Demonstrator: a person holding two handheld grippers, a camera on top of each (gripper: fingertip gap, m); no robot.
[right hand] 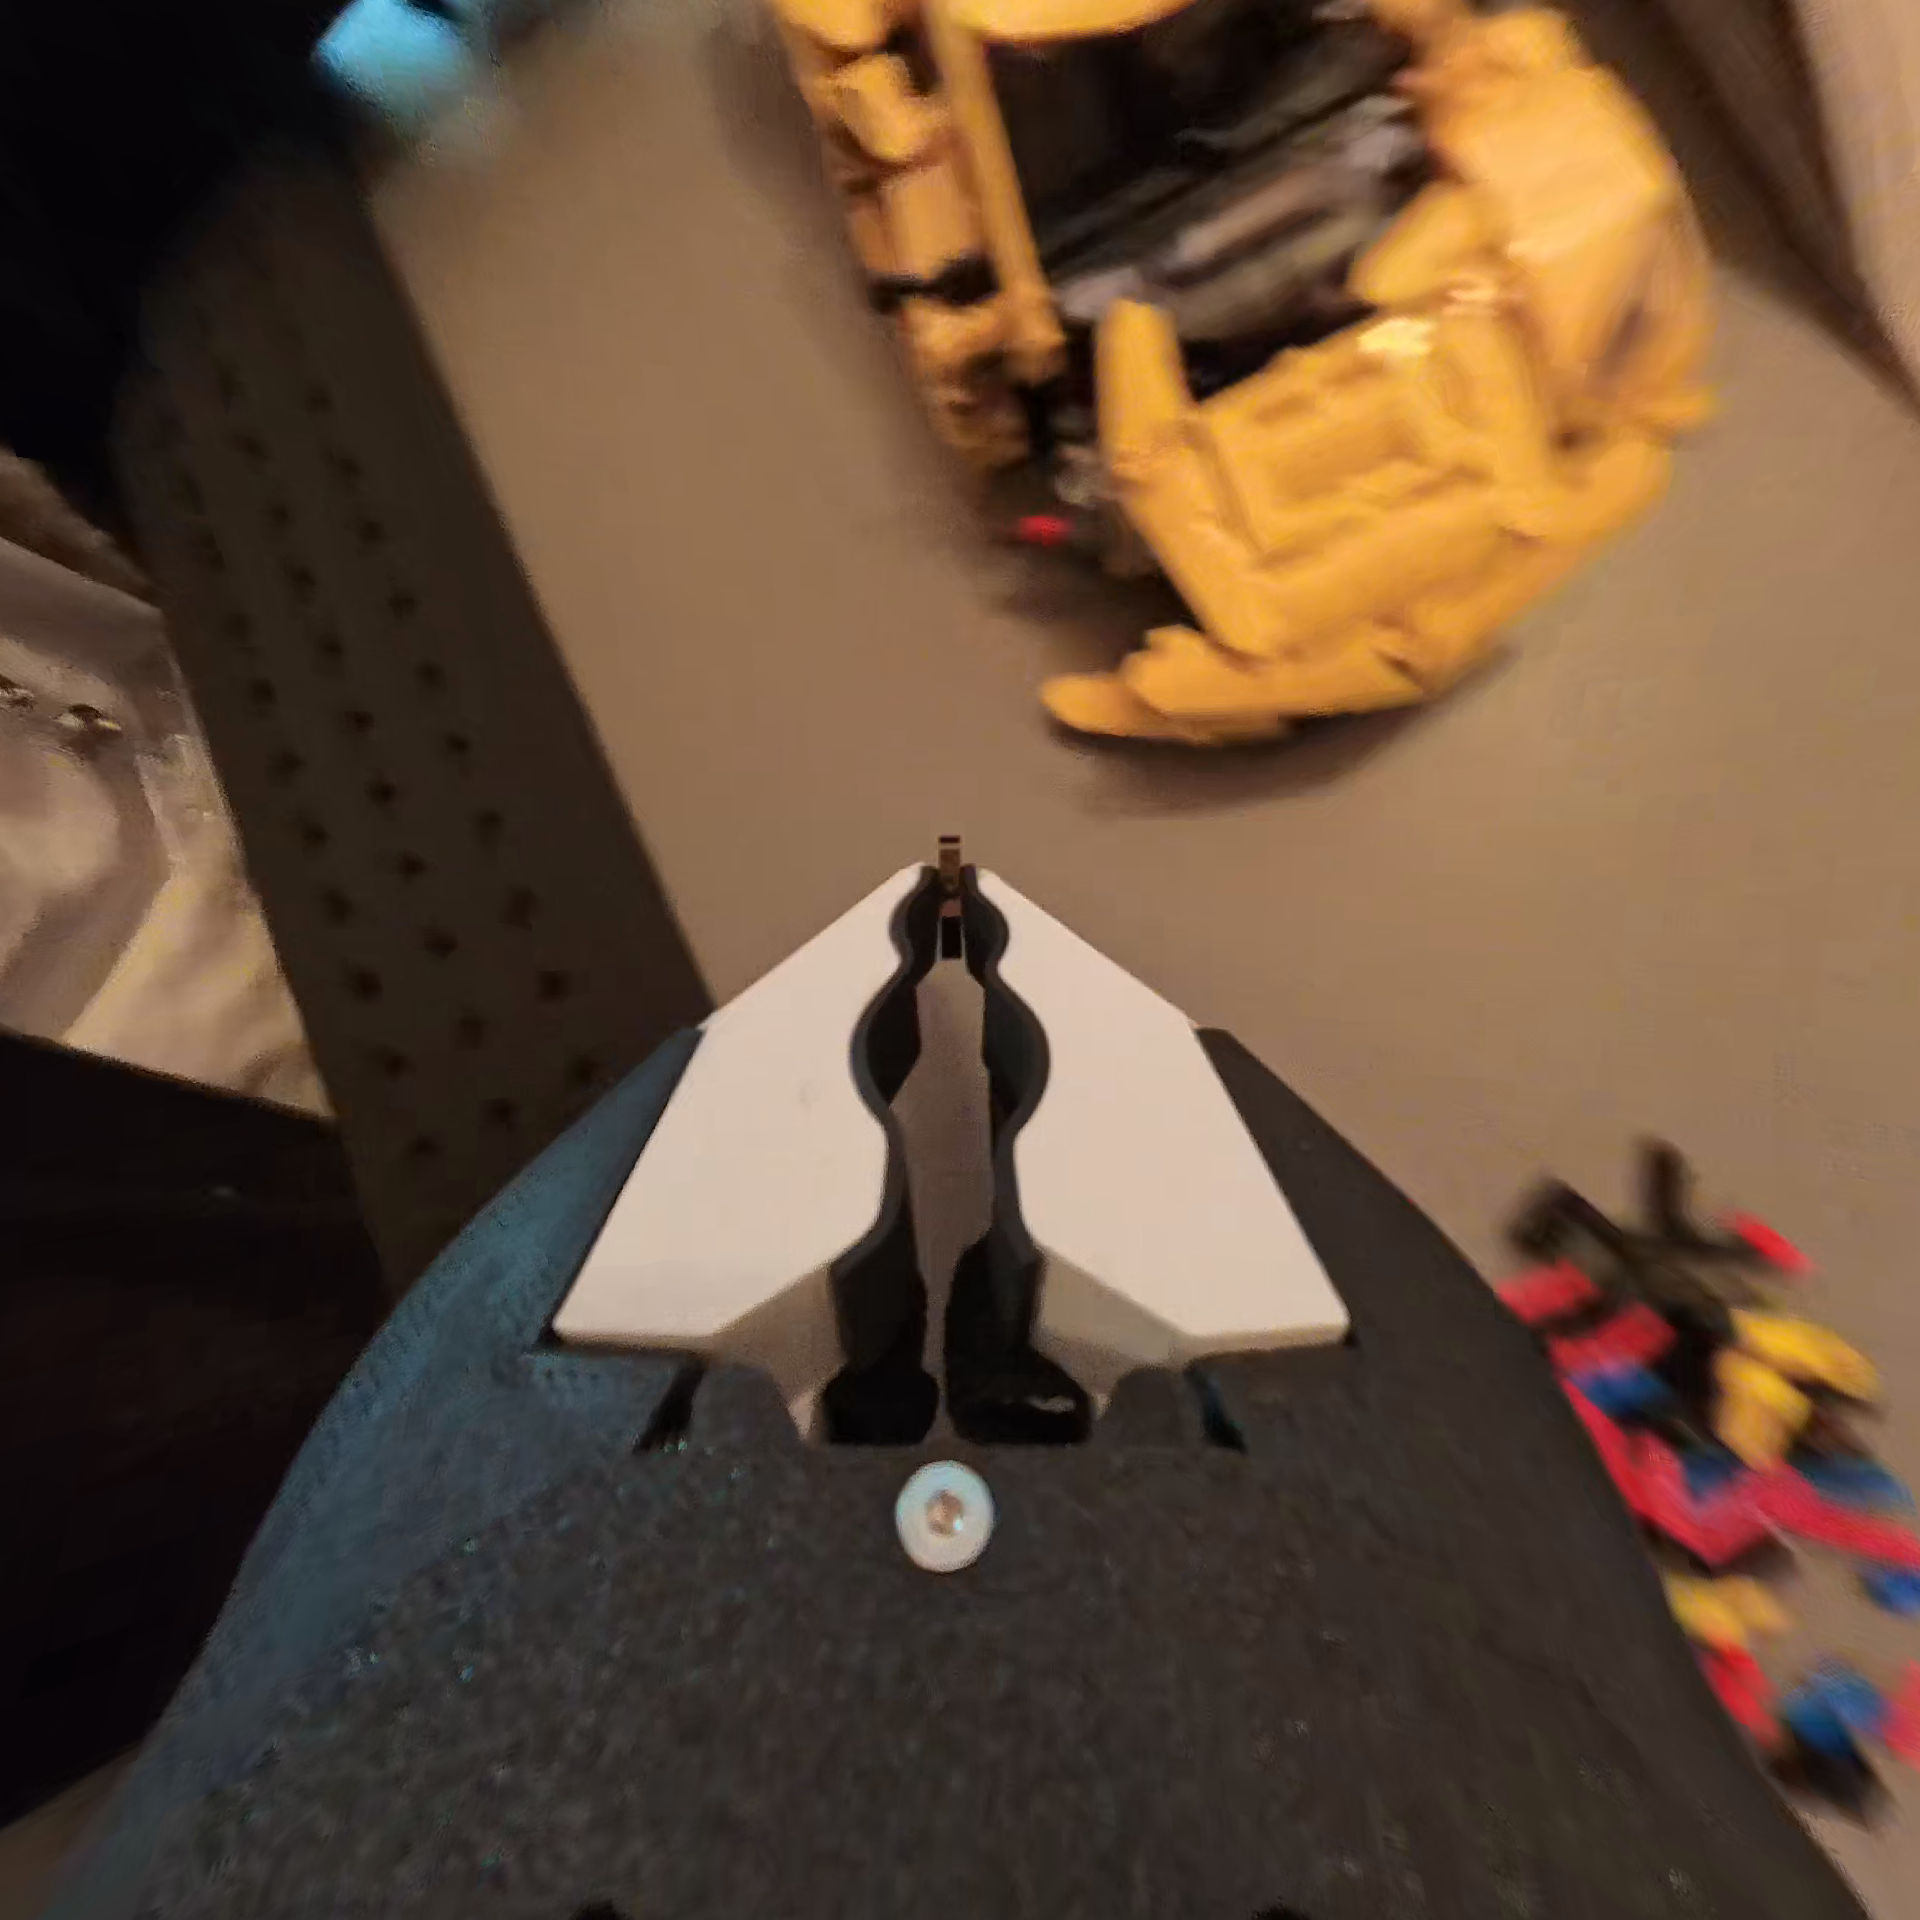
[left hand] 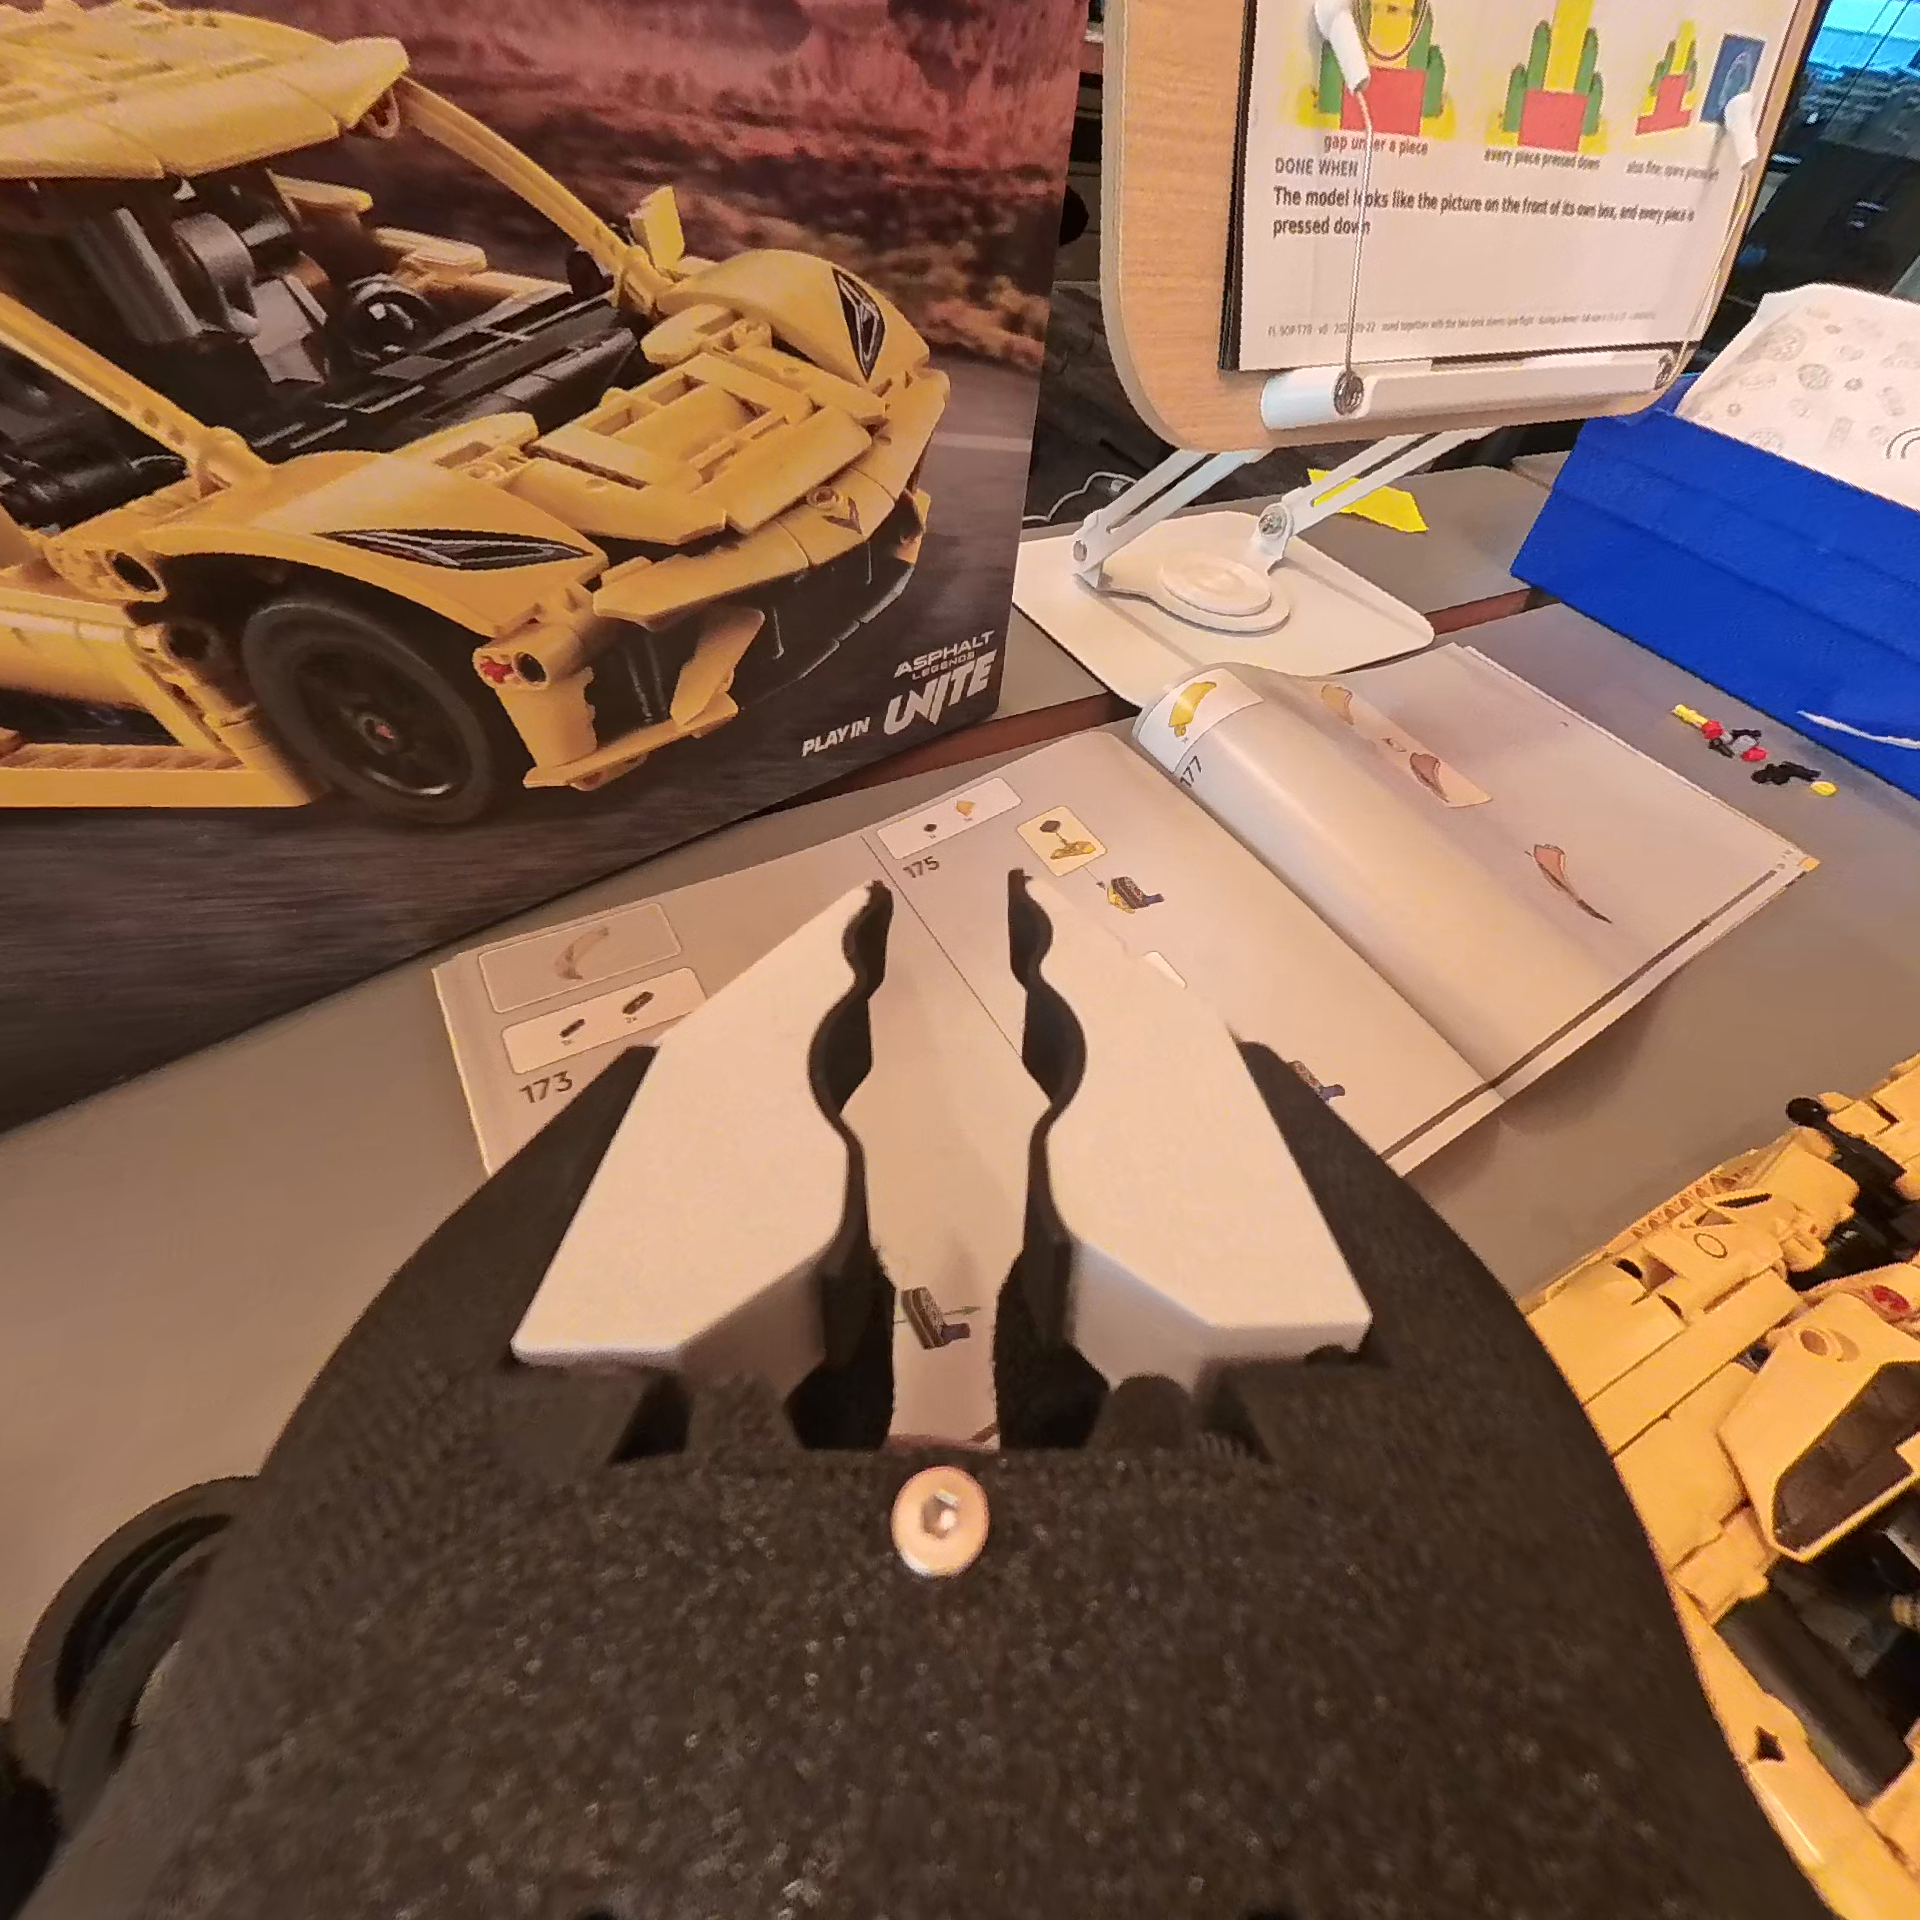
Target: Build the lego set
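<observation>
A: Tiny dark piece [right hand: 948, 883] is pinched at the tips of the right gripper [right hand: 948, 896], above the table [right hand: 727, 520], short of the yellow car model [right hand: 1299, 499].
B: Grip's marginal, could pop out w/ any twist. Left gripper [left hand: 948, 888]?
A: Fingers apart, empty, over the manual [left hand: 1351, 883].

printed text on box [left hand: 520, 416], booklet [left hand: 1195, 914], sheet [left hand: 1475, 208].

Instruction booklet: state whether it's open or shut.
Open. The instruction booklet lies flat on the table, two pages spread, beneath the left gripper, jaws apart.
</observation>
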